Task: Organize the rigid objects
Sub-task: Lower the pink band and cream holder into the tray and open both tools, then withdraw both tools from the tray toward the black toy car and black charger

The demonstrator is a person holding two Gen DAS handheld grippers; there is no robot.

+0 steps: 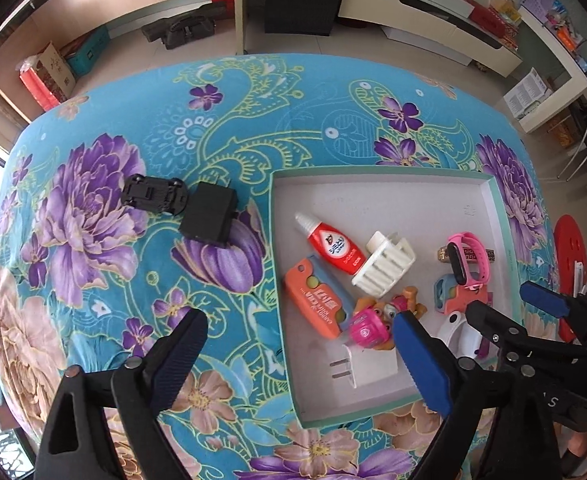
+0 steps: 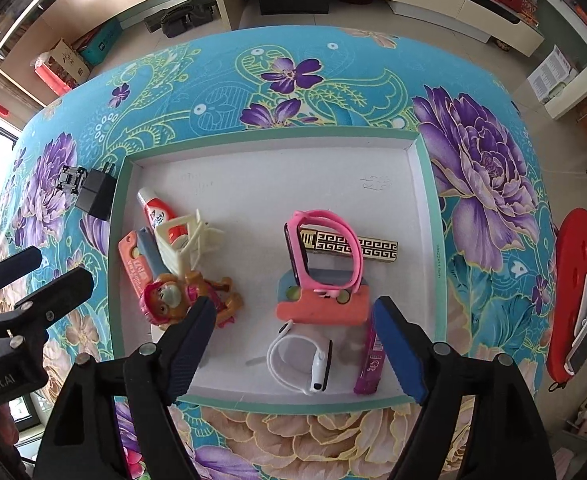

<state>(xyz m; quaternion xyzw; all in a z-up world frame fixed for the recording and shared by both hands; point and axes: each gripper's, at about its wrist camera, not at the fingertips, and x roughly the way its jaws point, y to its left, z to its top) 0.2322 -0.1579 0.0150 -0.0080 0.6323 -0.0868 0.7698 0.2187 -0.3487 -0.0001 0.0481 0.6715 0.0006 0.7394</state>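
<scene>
Both grippers, left (image 1: 299, 354) and right (image 2: 293, 344), are spread and empty. Ahead-left of the left one, the adapter (image 1: 208, 216) and car (image 1: 154, 193) touch; pinch the adapter alone for the tray (image 1: 283, 296).

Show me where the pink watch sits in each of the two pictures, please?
Left wrist view: the pink watch stands on its edge at the right side of the tray, beside a gold-patterned bar.
Right wrist view: the pink watch is near the middle of the tray, in front of that bar.
Shared landmark: the red tube at the tray's left.
</scene>
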